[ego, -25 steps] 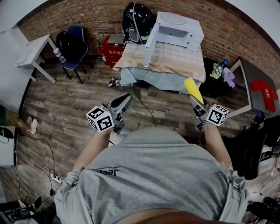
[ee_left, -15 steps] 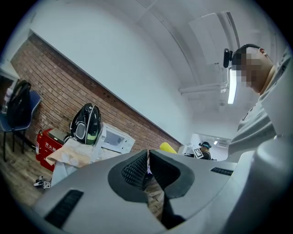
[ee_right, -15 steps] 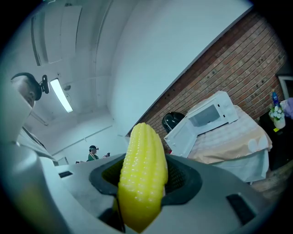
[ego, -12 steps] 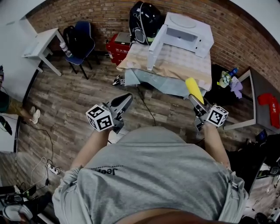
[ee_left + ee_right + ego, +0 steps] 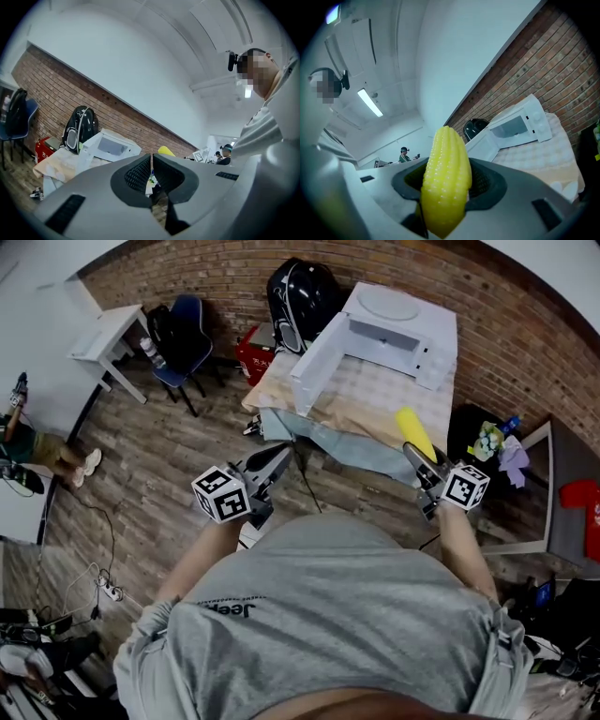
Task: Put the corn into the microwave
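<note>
One yellow corn cob [image 5: 412, 429] right of centre, clenched in the right gripper's [image 5: 413, 454] fingers, left gripper's [image 5: 281, 457] fingers closed together on nothing, one white microwave [image 5: 394, 322] at top centre, door seemingly open, on one cloth-covered bench [image 5: 375, 401]

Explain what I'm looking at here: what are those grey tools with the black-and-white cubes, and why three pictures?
No robot here: a person holds a grey two-jaw gripper in each hand. The cubes are part of them. The head view comes from a camera on the person's head, looking down; the other two cameras ride on the grippers and look along their jaws. The right gripper is clamped on a yellow corn cob. The left gripper has its jaws together with nothing between them. Ahead stands a table under a pale checked cloth, bearing a white microwave oven with its door swung open.
</note>
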